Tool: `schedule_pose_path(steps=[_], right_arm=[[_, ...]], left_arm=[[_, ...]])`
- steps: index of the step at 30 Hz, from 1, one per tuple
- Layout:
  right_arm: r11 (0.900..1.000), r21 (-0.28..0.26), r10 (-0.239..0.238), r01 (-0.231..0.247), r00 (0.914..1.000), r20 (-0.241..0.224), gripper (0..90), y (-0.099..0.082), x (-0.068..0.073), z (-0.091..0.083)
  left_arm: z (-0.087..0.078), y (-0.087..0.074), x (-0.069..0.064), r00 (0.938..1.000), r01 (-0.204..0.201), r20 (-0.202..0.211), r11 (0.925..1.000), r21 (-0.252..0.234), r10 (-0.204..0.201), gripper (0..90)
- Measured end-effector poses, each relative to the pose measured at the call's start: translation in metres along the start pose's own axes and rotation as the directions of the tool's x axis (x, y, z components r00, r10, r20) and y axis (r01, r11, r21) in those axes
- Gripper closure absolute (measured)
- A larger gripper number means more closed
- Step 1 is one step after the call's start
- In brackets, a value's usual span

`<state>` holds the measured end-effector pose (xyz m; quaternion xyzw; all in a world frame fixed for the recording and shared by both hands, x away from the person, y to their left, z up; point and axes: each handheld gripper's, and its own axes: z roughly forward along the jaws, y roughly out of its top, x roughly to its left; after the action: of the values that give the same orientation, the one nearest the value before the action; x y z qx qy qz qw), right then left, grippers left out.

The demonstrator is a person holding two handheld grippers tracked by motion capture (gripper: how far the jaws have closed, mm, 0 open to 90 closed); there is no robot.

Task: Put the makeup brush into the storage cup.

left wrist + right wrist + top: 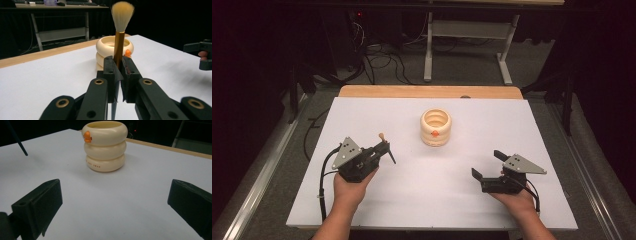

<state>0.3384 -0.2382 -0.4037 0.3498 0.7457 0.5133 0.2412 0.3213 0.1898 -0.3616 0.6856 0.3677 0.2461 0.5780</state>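
A makeup brush (119,42) with pale bristles, a gold ferrule and a dark handle stands upright between the jaws of my left gripper (119,68), which is shut on it. From the high view, that left gripper (384,148) sits at the table's left with the brush (382,136) in it. A cream ribbed cup (435,127) with an orange mark stands mid-table, beyond both grippers. My right gripper (487,165) rests low at the right, jaws wide open and bare. In the right gripper view the cup (105,147) stands ahead of the gripper (115,190), and the brush's dark handle tip (18,142) shows at top left.
A white sheet (412,200) covers the table, with a wooden edge (427,91) at the far side. Beyond it stand a metal table frame (462,45) and floor cables (382,62). In the left gripper view the other gripper (202,53) shows at the right edge.
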Motion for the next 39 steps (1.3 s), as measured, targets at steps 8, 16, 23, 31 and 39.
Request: schedule_pose_path(steps=[8,16,23,31,39], right_arm=[[0.9999,0.001,-0.015,0.015,0.9998,-0.01,1.0,0.0,0.002,0.001],[0.9998,0.0,-0.022,0.022,0.9997,-0.014,1.0,0.0,0.002,0.002],[0.9998,0.002,-0.02,0.02,0.9997,-0.013,1.0,0.0,0.002,0.001],[0.9999,0.003,-0.013,0.013,0.9998,-0.013,1.0,0.0,0.002,0.001],[0.9999,0.006,-0.013,0.013,0.9998,-0.013,1.1,-0.001,0.002,0.001]], left_arm=[[0.014,0.009,-0.001,0.9995,-0.013,-0.029,0.9998,0.017,0.014,83.7],[0.024,0.029,-0.003,0.9996,-0.006,-0.026,1.0,0.0,0.006,83.7],[0.037,0.041,-0.009,0.9994,-0.011,-0.033,0.9997,-0.02,0.011,83.7],[0.051,0.051,-0.007,0.9991,-0.008,-0.041,0.9993,-0.037,0.007,83.8],[0.066,0.062,-0.006,0.9992,0.002,-0.039,0.9986,-0.053,-0.004,83.8]])
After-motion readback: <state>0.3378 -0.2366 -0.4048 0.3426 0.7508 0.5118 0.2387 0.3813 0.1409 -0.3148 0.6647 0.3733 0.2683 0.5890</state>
